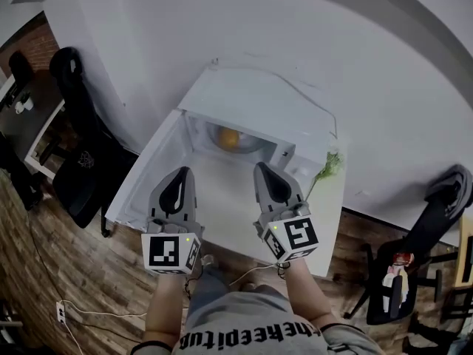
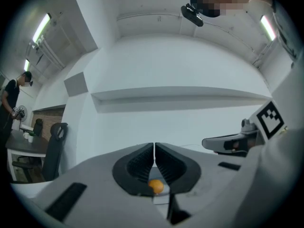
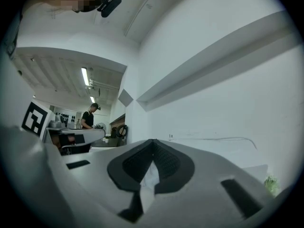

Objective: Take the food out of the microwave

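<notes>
The orange food [image 1: 229, 138] sits on a plate [image 1: 250, 146] inside the open microwave [image 1: 251, 98], upper centre of the head view. The left gripper [image 1: 180, 173] and the right gripper [image 1: 264, 168] are clenched and empty in front of it. I'd open the jaws first, then reach in level for the plate's rim.

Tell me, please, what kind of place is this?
Probably an office or lab break corner, not a home kitchen: a white microwave stands open on a white table, black office chairs sit on the wood floor, and a person stands by a desk farther back.
</notes>
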